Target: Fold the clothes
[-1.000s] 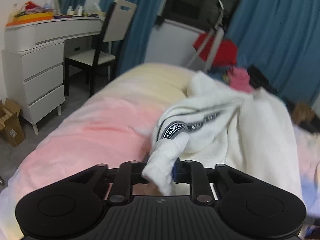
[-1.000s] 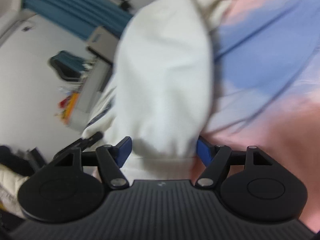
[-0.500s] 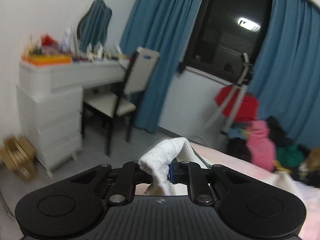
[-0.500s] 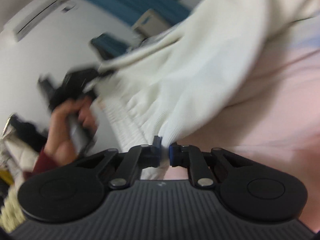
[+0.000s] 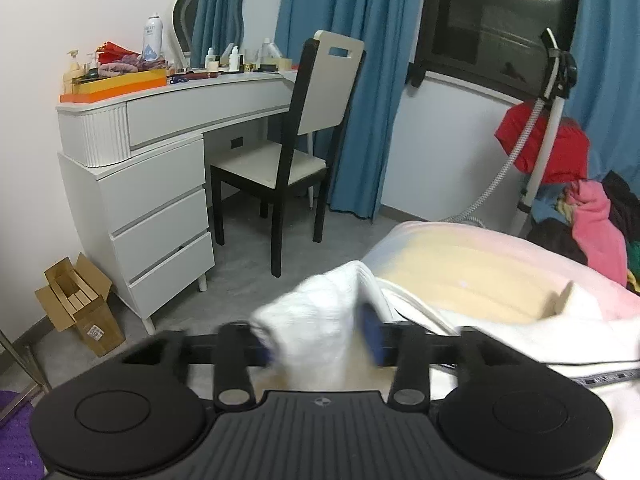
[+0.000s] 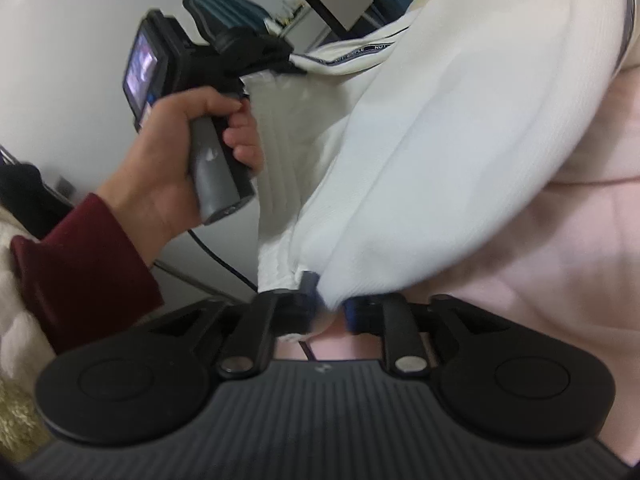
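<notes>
The left gripper (image 5: 320,342) has its jaws spread, with a bunched fold of a white sweater (image 5: 316,320) lying between the blue pads (blurred, so whether either pad presses the cloth cannot be told). The right gripper (image 6: 328,308) has its jaws nearly pressed together and pinches a ribbed edge of the same sweater (image 6: 440,140).

From the right wrist view the sweater stretches up and away from the right gripper as one taut sheet, cream-white, finely knit, with a dark lettered band across it near the left gripper. The person's left hand (image 6: 188,152) wraps that gripper's grey handle. Under the sheet lies the pink bed (image 6: 580,260), its cover creased.

From the left wrist view the rest of the sweater sits on the near part of the bed (image 5: 472,268), whose cover runs from pink to pale yellow toward its rounded far edge. Past that edge the grey floor (image 5: 248,272) is open up to one chair (image 5: 296,152) and one white desk (image 5: 168,136) with three drawers below. One cardboard box (image 5: 80,304) stands by the desk. A heap of clothes (image 5: 592,220) sits beyond the bed on the right, beside blue curtains (image 5: 352,80).
</notes>
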{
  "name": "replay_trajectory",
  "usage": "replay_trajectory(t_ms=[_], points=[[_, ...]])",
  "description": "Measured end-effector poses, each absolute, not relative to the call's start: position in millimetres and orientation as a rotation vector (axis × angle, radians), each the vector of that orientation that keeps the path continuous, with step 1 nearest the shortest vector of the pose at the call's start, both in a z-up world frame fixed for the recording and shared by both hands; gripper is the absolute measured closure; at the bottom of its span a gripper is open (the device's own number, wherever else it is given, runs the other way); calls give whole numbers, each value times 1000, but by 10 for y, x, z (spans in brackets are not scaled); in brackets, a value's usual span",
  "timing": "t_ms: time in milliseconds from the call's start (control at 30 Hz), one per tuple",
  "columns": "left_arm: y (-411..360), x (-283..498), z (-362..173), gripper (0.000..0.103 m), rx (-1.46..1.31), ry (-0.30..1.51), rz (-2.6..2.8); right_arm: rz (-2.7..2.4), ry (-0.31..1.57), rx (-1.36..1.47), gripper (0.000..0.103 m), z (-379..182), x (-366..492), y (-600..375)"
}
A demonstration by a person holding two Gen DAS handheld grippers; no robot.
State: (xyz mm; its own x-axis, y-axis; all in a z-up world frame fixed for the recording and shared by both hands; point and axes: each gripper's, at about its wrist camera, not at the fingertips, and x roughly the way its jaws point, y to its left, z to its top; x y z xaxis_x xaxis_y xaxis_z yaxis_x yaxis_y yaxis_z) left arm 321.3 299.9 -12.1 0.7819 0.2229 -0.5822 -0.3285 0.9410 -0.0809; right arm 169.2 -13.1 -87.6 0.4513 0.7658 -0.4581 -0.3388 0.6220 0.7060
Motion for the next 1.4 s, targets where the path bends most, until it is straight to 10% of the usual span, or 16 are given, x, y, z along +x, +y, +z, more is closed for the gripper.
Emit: replay_trajectory(t_ms=[67,133,633,1133,1267,1400], points=[[2949,3070,-34,17,-197,592,303,722,838,531,29,-752,1638,-193],[2885,2866,62,6,-220,549,275,712,827,487,23,-628,1580,-261],[1459,1324,165,2,-177,528,-85,378,504,198,24,258,790,-2168],[-97,3573,3,6,-298,587,-200,165,454,275,24,-367,1450,-2902],[-514,4198,-148,20,-238,631,-192,140,492,351,24,-593,1651,-3157],[-839,4406,-215,77,-151,653,-196,104,540,464,24,-798,1882,-3403]])
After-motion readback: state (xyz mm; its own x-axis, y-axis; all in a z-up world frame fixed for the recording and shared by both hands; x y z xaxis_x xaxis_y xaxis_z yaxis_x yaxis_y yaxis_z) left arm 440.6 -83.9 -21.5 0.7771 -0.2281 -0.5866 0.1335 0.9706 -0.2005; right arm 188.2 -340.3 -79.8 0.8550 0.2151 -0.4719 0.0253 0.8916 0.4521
